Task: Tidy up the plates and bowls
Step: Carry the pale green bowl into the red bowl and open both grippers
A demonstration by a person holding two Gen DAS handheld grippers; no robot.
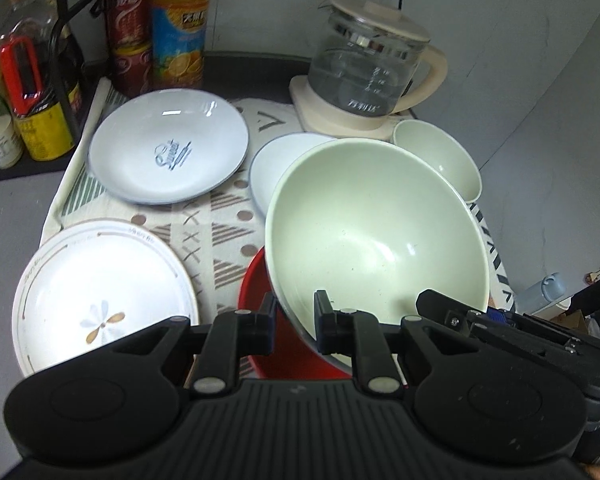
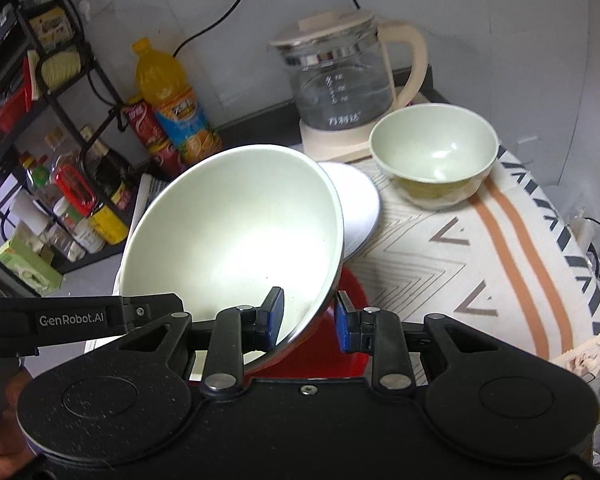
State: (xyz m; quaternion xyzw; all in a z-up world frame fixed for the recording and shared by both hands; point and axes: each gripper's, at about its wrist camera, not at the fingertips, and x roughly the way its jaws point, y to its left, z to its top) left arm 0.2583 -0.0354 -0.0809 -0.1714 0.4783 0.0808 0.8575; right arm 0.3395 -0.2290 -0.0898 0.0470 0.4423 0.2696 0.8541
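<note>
While it tilts steeply above a red bowl [image 1: 256, 300], the large pale green bowl [image 1: 376, 232] has its near rim caught between the fingers of both tools. The left gripper [image 1: 294, 326] has one pad outside the wall and one inside, pinching the rim. The right gripper [image 2: 309, 322] straddles the opposite edge: its left pad lies against the inner wall, while its right pad stands slightly off the outer wall, so whether it truly clamps cannot be told.

Directly beyond the left jaws, behind the tilted bowl, a white plate with a blue rim [image 1: 272, 168] peeks out. Further ahead and to the right sits a small green bowl [image 2: 434, 156], upright on the patterned cloth [image 2: 480, 256]. Ahead and left of the left jaws lies a white plate with blue lettering [image 1: 168, 152]; just left of them rests a floral plate [image 1: 96, 296].

Beyond the small bowl stands a glass kettle [image 2: 340, 92] on a cream base. Far ahead to the left are an orange juice bottle [image 1: 180, 20], red cans [image 1: 128, 36] and a black rack [image 2: 40, 120] of condiment bottles.
</note>
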